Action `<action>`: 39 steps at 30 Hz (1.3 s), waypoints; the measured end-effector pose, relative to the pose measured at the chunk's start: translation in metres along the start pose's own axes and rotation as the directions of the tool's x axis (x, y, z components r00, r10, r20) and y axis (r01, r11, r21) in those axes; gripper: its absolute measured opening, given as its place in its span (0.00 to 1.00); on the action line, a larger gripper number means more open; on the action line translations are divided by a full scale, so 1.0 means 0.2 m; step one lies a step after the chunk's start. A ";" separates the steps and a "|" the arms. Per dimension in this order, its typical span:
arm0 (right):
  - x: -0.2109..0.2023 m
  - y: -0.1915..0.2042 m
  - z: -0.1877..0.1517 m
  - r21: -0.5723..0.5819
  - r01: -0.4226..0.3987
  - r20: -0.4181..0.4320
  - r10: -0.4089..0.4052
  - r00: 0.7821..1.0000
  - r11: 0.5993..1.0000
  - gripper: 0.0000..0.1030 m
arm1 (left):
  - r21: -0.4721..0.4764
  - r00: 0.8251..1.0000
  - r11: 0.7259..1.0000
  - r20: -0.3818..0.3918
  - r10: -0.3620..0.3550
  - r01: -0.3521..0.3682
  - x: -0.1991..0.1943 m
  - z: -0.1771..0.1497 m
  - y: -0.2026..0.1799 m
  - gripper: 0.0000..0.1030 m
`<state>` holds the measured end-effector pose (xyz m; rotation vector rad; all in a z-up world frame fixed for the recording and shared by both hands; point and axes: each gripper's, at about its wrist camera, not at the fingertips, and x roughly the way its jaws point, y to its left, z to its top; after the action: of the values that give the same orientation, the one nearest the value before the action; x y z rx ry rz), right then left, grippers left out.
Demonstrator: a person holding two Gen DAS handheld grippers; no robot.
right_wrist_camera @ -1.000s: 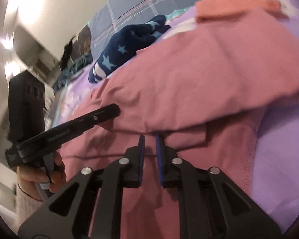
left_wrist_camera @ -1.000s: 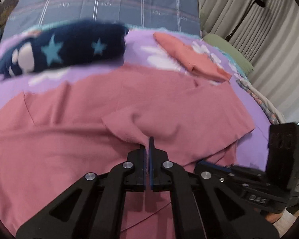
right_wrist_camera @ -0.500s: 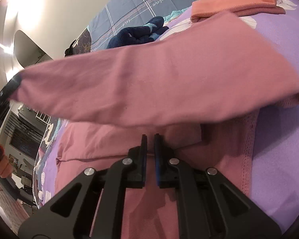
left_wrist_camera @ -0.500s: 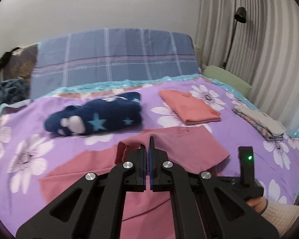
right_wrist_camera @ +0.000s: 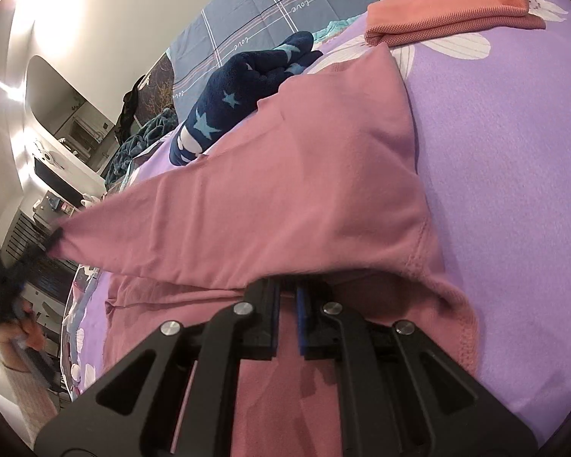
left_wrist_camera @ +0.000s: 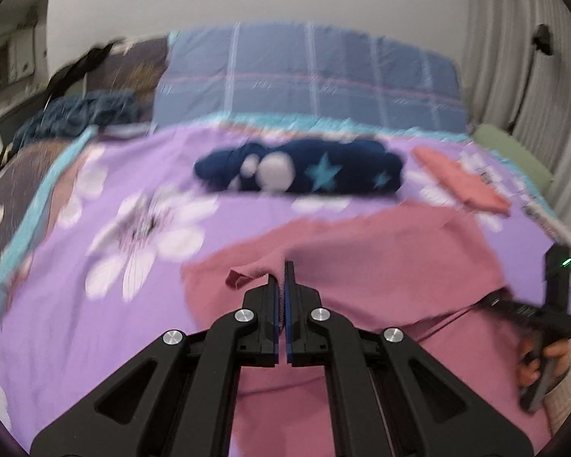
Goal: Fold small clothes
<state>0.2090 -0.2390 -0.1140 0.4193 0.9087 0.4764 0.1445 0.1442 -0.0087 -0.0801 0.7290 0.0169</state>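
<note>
A pink garment [left_wrist_camera: 380, 251] lies on the purple flowered bedsheet [left_wrist_camera: 133, 236]. My left gripper [left_wrist_camera: 284, 270] is shut on one of its edges, and a small flap sticks out left of the pads. In the right wrist view that gripper [right_wrist_camera: 53, 242] is blurred at the far left, holding a corner of the pink garment [right_wrist_camera: 285, 190] up so the cloth spans the view as a taut sheet. My right gripper [right_wrist_camera: 286, 285] is shut low on the same garment, its fingertips hidden under the raised fold. The left wrist view shows it [left_wrist_camera: 493, 300] reaching under the cloth.
A rolled navy garment with stars [left_wrist_camera: 304, 171] lies further up the bed, and a folded orange cloth [left_wrist_camera: 460, 179] to its right. A blue plaid pillow [left_wrist_camera: 304, 80] lines the headboard. Curtains and a floor lamp [left_wrist_camera: 540, 42] stand right; a teal blanket [left_wrist_camera: 76, 114] lies left.
My left gripper has lifted the garment's edge and carried it up and to the left, stretching the cloth over the right gripper. The right gripper has stayed put.
</note>
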 end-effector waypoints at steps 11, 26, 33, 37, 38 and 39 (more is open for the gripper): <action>0.00 0.00 0.00 -0.002 0.002 0.000 -0.002 1.000 1.000 0.07 | -0.109 0.995 0.992 -0.087 0.054 -0.064 0.15 -0.19 0.16 0.38; -0.02 0.03 0.00 -0.025 0.036 -0.011 -0.037 0.999 0.999 0.07 | -0.058 0.958 0.961 -0.084 -0.275 0.271 0.19 -0.12 -0.05 0.52; -0.20 0.38 -0.04 -0.301 0.111 -0.090 -0.144 0.985 0.947 0.15 | -0.120 0.983 0.976 -0.001 -0.185 0.184 0.14 -0.15 0.13 0.52; -0.16 0.73 0.02 -0.485 0.069 -0.083 -0.125 0.989 0.872 0.15 | -0.271 0.992 0.954 0.026 -0.127 0.130 0.14 -0.18 0.36 0.42; -0.11 0.83 0.04 -0.527 0.065 -0.093 -0.133 0.987 0.848 0.15 | -0.253 0.988 0.955 0.030 -0.152 0.155 0.12 -0.21 0.38 0.39; -0.06 0.89 0.06 -0.555 0.065 -0.099 -0.143 0.985 0.829 0.15 | -0.235 0.985 0.956 0.030 -0.171 0.173 0.11 -0.22 0.38 0.39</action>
<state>0.1738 -0.1012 -0.0045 -0.1966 0.8753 0.6462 0.1285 0.2157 -0.0613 -0.3720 0.7062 -0.0619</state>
